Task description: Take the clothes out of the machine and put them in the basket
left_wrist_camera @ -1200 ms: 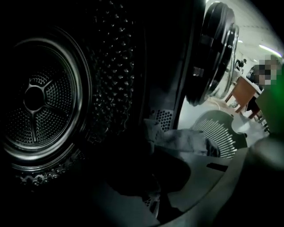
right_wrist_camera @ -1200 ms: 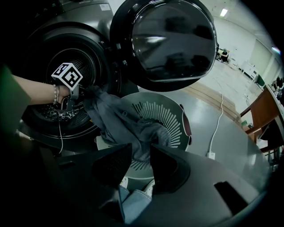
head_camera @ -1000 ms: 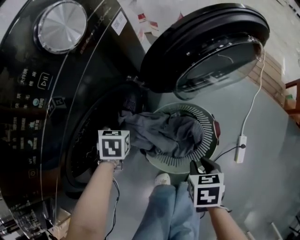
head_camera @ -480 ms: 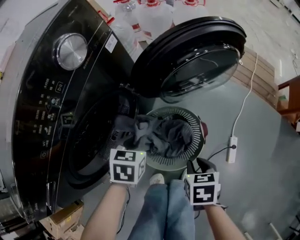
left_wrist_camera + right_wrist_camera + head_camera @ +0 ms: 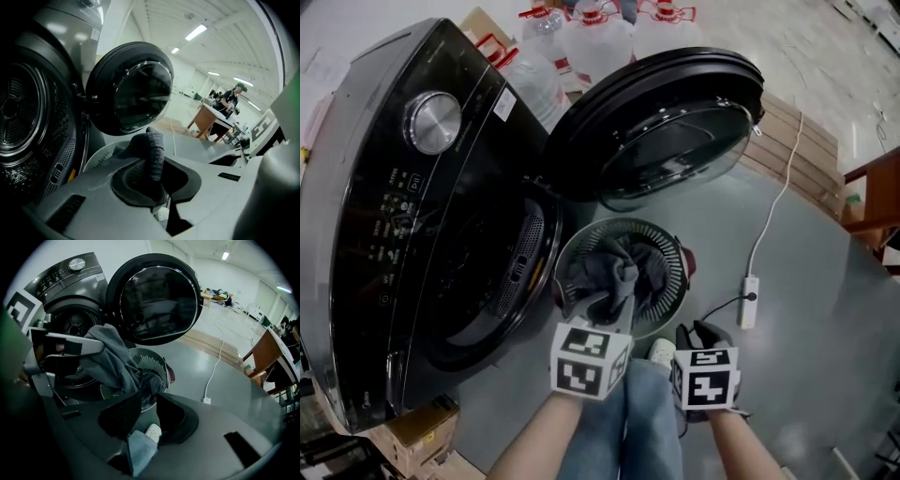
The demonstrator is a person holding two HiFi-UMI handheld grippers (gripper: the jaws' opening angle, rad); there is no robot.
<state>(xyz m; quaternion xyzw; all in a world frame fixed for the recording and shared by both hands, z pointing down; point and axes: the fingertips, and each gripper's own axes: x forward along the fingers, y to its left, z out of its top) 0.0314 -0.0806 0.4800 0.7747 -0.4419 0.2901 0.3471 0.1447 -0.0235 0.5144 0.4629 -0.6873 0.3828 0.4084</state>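
below, grey floor (image 5: 825, 375), basket (image 5: 667, 251), white power strip (image 5: 748, 314)

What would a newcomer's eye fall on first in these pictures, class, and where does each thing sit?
First comes the big dark washing machine at the left, with its round door swung wide open above the floor. Just below the door stands a round slatted basket. Over the basket, the left gripper is shut on a grey garment that drapes down into it.
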